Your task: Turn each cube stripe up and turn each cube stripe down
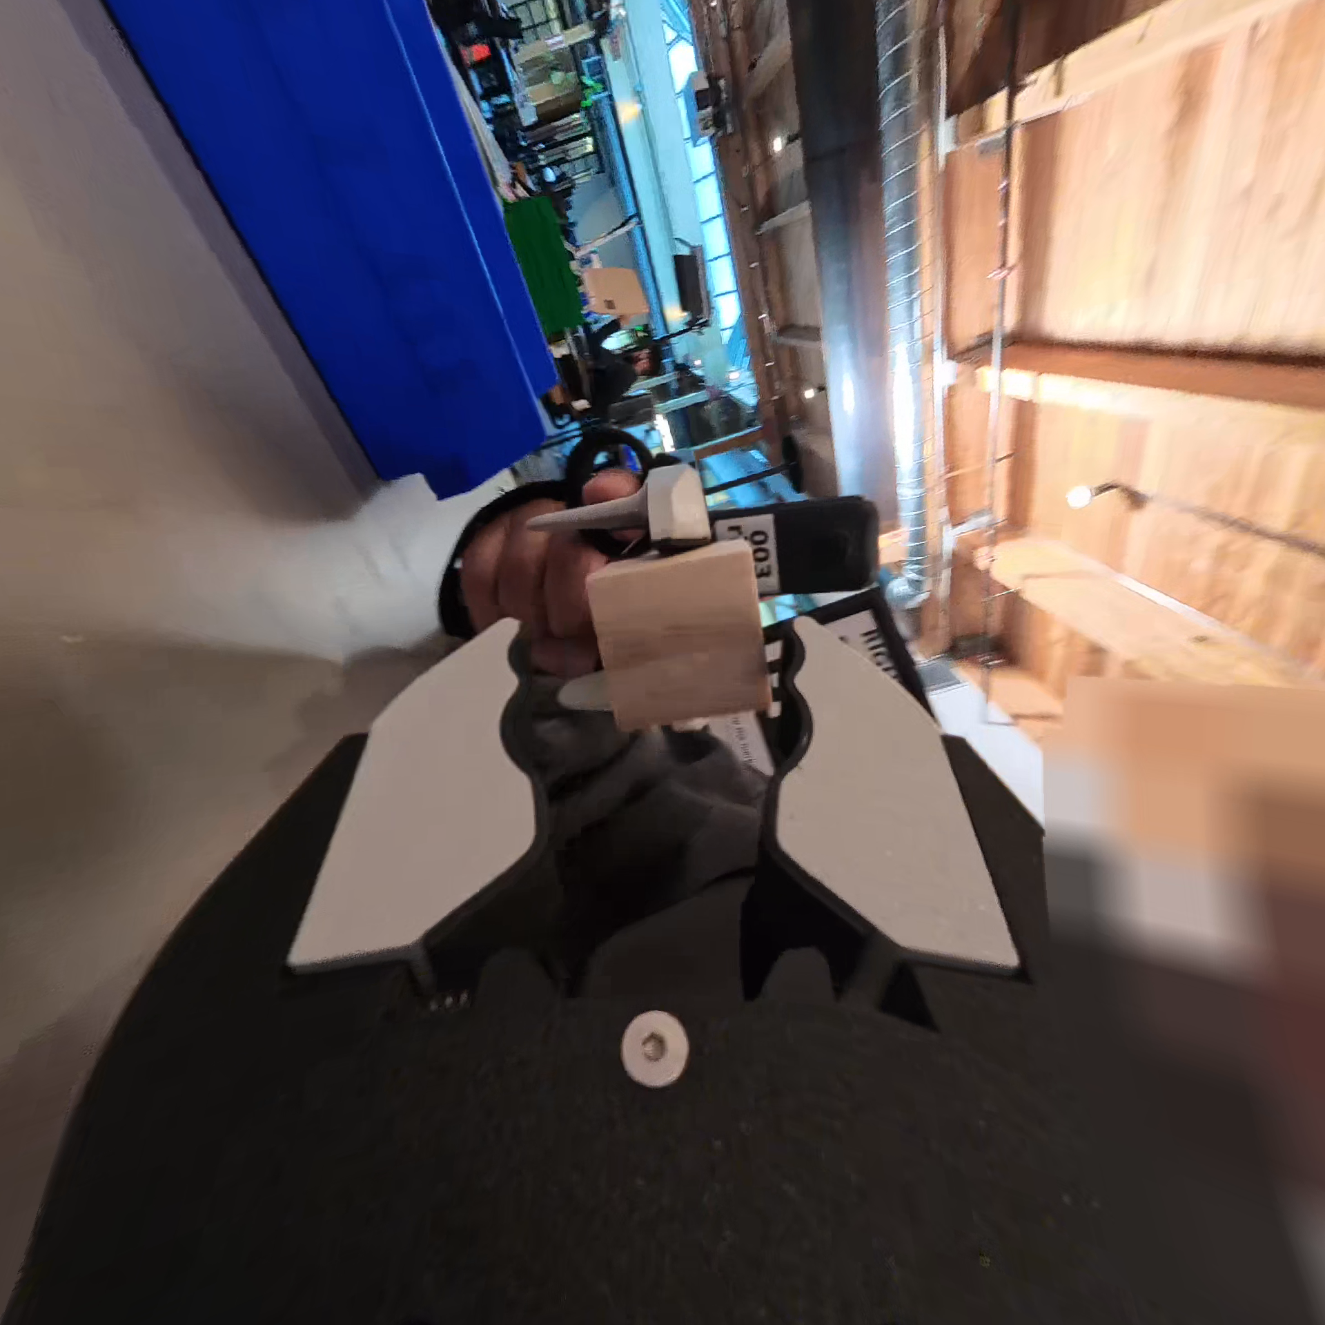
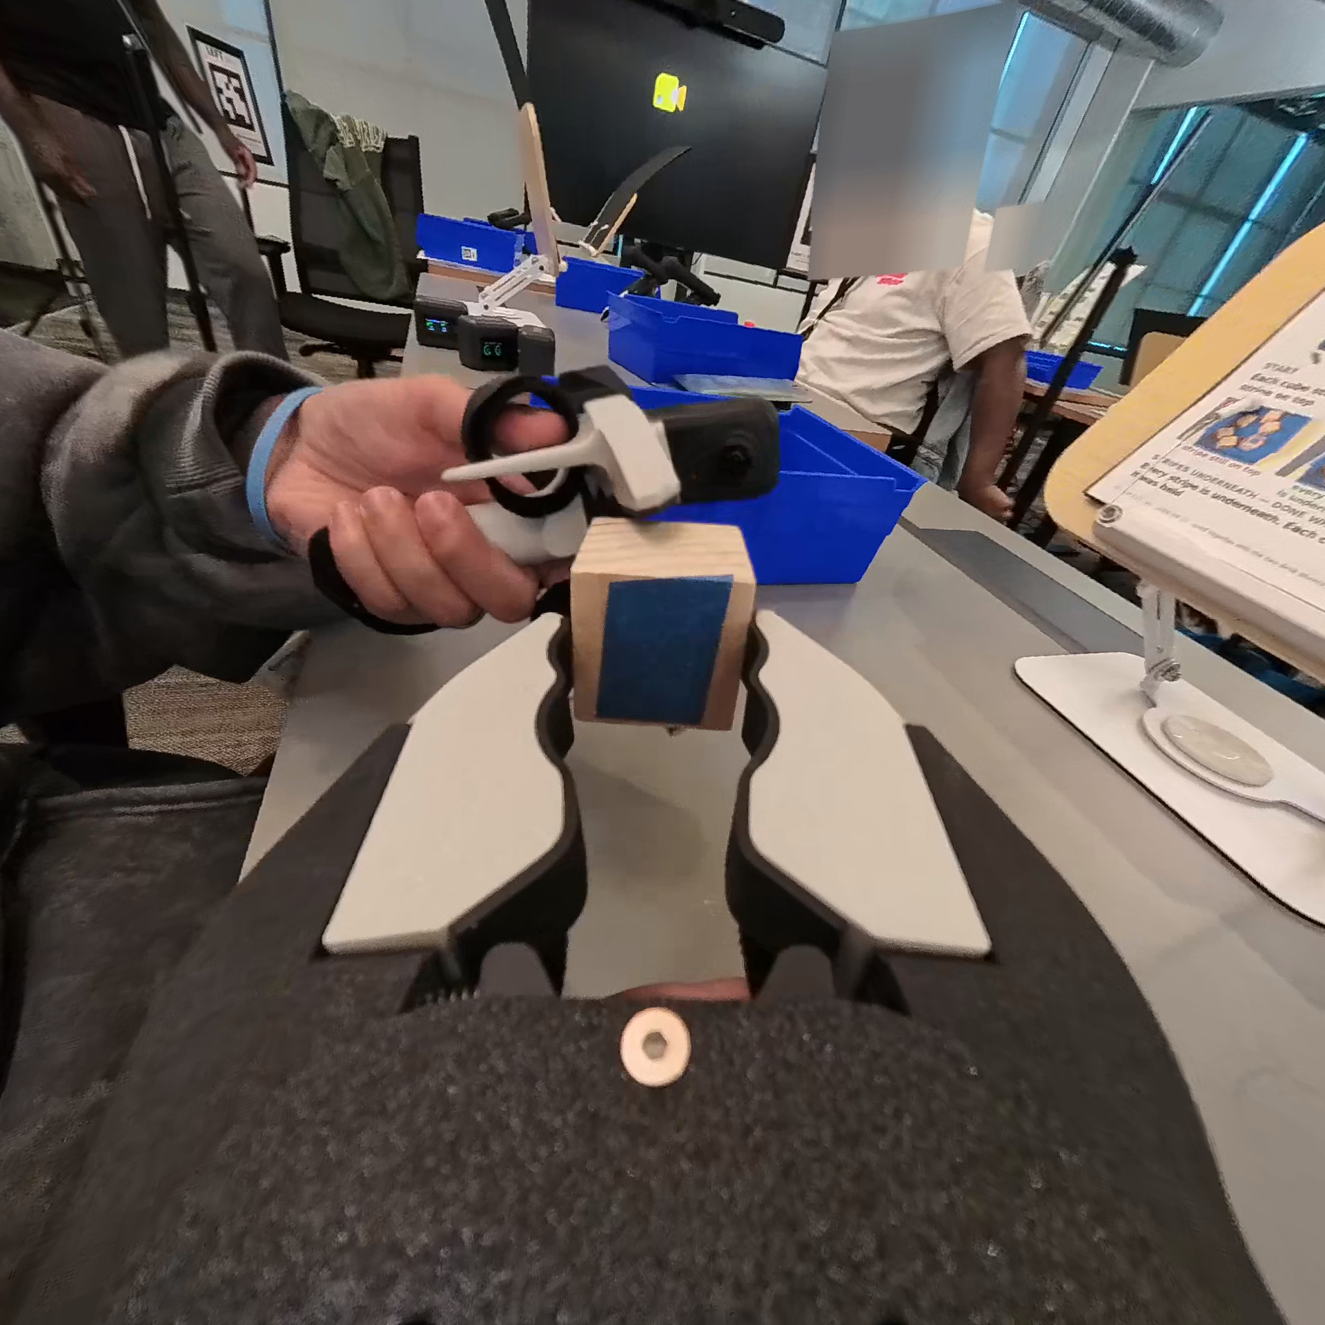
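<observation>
I'm pinching the wooden cube (image 2: pixel 663 624) in my right gripper (image 2: pixel 656 681), blue stripe (image 2: pixel 663 649) facing me; left gripper (image 1: pixel 656 674) spread; the turn's unfinished.

Grey table (image 2: pixel 932 645) bears blue bin (image 2: pixel 810 502).

Grey table (image 2: pixel 968 645), blue bins (image 2: pixel 703 344), dark monitor (image 2: pixel 674 122), office chair (image 2: pixel 344 251), bright windows (image 2: pixel 1233 215).

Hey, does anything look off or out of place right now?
Nothing is damaged or spilled. One oddity: the wooden cube hangs above the table, pinched by the right gripper, with its blue stripe facing sideways toward that gripper's camera, neither up nor down.
</observation>
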`<state>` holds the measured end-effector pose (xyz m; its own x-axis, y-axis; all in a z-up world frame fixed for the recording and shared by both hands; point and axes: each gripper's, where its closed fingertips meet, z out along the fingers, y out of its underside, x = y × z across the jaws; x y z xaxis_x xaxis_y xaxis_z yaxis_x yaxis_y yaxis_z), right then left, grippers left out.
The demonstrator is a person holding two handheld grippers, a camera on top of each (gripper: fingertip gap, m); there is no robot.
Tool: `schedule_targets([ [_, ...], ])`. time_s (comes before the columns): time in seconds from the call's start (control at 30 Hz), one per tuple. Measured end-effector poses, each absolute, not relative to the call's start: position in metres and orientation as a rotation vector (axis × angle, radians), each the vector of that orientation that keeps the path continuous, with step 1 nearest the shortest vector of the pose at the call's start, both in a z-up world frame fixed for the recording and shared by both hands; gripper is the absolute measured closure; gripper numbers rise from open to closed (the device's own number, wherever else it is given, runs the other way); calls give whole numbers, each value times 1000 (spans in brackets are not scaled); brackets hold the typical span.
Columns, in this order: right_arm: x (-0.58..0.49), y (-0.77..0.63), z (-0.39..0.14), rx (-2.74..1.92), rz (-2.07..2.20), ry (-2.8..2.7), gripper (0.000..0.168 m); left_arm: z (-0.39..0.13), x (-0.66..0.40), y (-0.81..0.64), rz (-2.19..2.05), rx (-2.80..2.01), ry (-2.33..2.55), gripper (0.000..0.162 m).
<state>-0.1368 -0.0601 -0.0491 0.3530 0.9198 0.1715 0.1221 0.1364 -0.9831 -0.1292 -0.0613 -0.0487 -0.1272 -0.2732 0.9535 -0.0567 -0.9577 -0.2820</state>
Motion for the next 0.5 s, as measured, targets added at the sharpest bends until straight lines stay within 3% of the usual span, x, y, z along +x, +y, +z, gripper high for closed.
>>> schedule_targets([
  [0.17,-102,-58,-36,-1365,734,-982,123,-49,-141,-62,-1867,-1897,630,93],
  [0.37,-19,-44,9,-1523,502,-736,123,-72,-172,-44,-1137,-1871,740,95],
  [0.5,64,-13,50,-1735,382,-417,123,-66,-169,-59,-1207,-1869,766,96],
])
